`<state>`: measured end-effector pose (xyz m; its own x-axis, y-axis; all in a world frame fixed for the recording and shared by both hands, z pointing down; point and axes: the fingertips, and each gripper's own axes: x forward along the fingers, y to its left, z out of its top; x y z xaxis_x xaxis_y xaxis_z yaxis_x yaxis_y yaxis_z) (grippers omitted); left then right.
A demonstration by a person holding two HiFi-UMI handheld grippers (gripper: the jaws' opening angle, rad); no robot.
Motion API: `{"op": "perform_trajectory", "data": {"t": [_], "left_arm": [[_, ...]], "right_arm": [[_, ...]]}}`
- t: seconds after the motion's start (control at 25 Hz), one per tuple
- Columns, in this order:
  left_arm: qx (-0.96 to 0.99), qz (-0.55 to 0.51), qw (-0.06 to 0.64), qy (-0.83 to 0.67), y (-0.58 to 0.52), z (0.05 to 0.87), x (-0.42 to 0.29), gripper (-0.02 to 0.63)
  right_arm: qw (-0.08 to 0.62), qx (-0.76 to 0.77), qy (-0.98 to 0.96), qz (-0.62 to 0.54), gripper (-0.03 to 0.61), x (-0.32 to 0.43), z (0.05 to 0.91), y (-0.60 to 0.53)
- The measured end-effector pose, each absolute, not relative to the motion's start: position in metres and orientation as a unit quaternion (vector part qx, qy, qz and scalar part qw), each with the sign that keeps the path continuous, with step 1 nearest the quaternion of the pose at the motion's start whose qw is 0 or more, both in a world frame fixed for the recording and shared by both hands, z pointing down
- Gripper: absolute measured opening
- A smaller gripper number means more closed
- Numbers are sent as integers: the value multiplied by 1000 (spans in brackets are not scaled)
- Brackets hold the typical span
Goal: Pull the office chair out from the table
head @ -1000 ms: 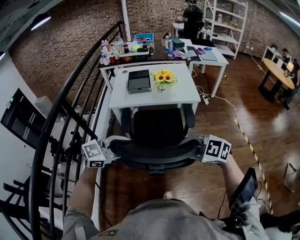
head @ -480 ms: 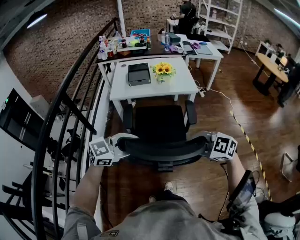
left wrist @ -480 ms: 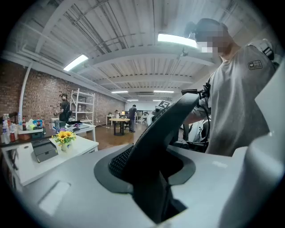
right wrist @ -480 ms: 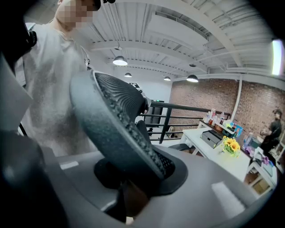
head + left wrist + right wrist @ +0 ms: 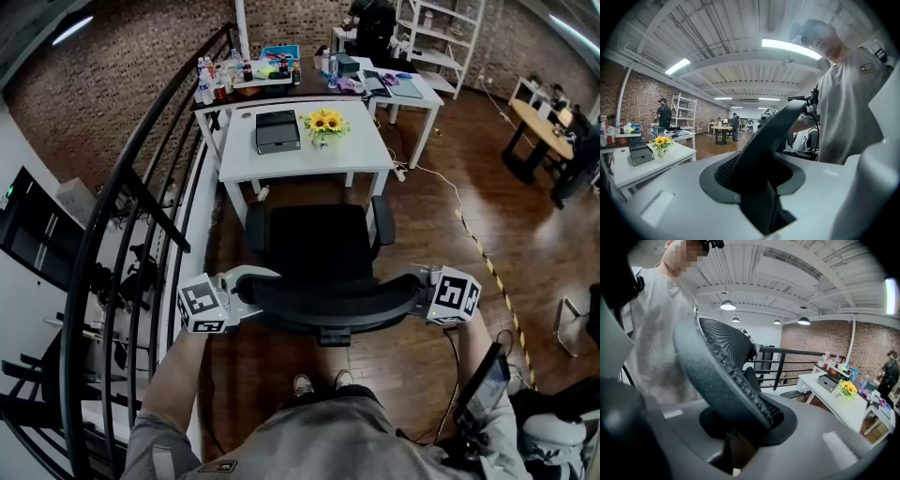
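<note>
Close in front of me, my left gripper (image 5: 246, 292) is clamped on the left end of the backrest (image 5: 328, 302) of the office chair (image 5: 314, 248), and my right gripper (image 5: 419, 281) is clamped on the right end. Each gripper's own view shows the dark mesh edge wedged between its jaws. Beyond the backrest the chair faces the white table (image 5: 352, 159). It stands out on the wooden floor (image 5: 422, 234), with its front edge and armrests (image 5: 382, 225) just short of the table's near edge. On the table sit a dark box (image 5: 277, 131) and a bunch of sunflowers (image 5: 325, 123). A black railing (image 5: 141, 211) runs along my left. Farther back stands a cluttered table (image 5: 281, 86), then a person (image 5: 370, 19) beside white shelves (image 5: 445, 33)
</note>
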<state>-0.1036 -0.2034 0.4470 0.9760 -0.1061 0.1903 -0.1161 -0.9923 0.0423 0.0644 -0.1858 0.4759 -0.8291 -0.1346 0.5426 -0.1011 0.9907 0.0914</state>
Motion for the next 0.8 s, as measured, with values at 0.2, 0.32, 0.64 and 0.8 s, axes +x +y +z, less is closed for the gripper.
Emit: {"op": "perform_trajectory", "data": {"t": [0.2, 0.32, 0.64, 0.8], "left_arm": [[994, 95, 28, -57, -175, 449, -99, 145], [993, 96, 31, -63, -156, 446, -92, 146], [992, 99, 34, -76, -112, 445, -72, 146], [991, 106, 37, -74, -92, 448, -69, 146]], "right_arm": [[270, 54, -961, -38, 92, 68, 477, -155], [273, 44, -960, -40, 91, 73, 475, -136], [263, 23, -963, -54, 87, 93, 472, -93], [271, 18, -961, -52, 87, 96, 475, -76]]}}
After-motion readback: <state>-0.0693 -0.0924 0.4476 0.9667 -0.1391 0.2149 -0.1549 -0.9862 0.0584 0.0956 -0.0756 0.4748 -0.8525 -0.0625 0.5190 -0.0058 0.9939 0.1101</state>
